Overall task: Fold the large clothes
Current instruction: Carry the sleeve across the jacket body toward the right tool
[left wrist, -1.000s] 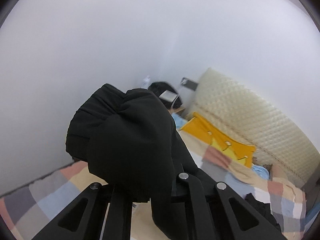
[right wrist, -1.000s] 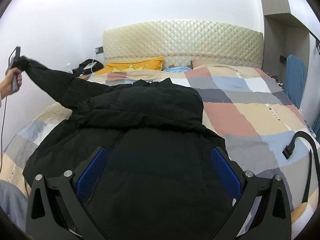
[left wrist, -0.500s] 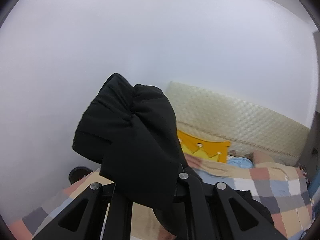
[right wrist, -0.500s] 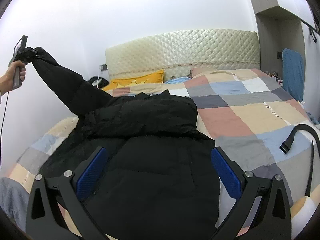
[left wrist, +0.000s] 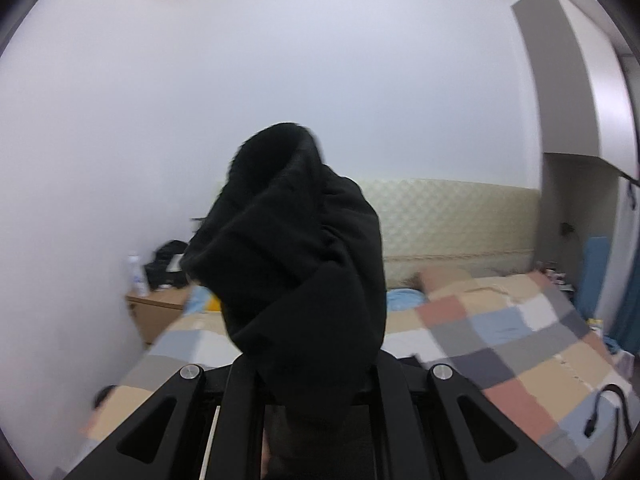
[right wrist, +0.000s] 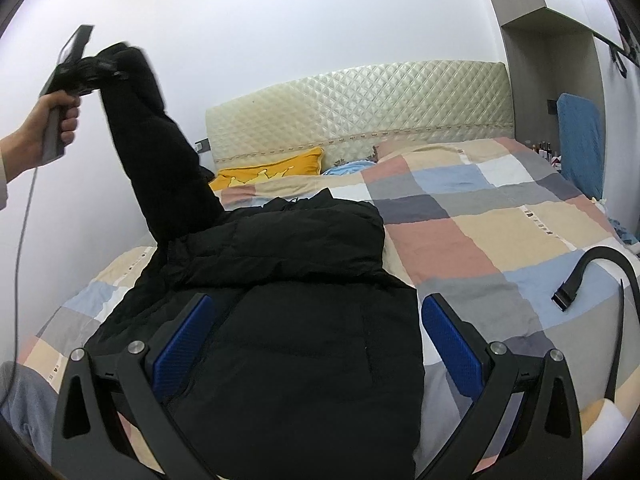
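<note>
1. Black puffer jacket lies on the bed, body running lengthwise toward the headboard.
2. Sleeve stretches up-left, probably cuff-first, clamped in left gripper fingers.
3. Right gripper fingers spread wide above the jacket.

My right tongs are matte black, with slotted triangular arms, silver round screws at the joints and blue textured pads on the inner faces. My left tongs are the same black frame with silver screws. My left hand grips a grey handle, a thin grey cable trailing below, with a pale cuff at the wrist.
</note>
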`<state>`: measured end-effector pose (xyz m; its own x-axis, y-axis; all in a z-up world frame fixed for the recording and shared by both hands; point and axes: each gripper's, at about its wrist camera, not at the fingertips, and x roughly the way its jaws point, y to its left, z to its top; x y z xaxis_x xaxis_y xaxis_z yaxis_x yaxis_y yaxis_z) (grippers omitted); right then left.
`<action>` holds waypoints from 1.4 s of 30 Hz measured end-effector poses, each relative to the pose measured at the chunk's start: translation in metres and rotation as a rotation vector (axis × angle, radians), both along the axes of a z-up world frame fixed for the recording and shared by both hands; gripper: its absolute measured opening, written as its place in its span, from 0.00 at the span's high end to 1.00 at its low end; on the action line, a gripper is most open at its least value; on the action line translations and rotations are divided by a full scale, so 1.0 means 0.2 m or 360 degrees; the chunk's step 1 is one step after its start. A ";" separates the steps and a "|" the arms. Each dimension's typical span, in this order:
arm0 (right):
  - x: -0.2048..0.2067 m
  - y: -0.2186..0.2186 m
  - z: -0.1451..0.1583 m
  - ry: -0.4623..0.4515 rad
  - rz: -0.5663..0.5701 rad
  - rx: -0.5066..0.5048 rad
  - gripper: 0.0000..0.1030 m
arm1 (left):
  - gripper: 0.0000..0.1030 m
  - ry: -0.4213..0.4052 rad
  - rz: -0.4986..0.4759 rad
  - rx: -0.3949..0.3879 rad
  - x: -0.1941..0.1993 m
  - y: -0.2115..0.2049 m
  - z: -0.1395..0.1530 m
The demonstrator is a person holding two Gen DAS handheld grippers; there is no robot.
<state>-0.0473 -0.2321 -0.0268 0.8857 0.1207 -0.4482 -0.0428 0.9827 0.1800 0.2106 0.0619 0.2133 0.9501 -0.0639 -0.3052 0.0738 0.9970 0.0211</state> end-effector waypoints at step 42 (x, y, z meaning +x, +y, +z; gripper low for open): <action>0.21 -0.26 -0.20 0.0101 -0.0219 0.0182 0.00 | 0.80 0.0724 -0.0557 0.0219 0.39 -1.64 -1.80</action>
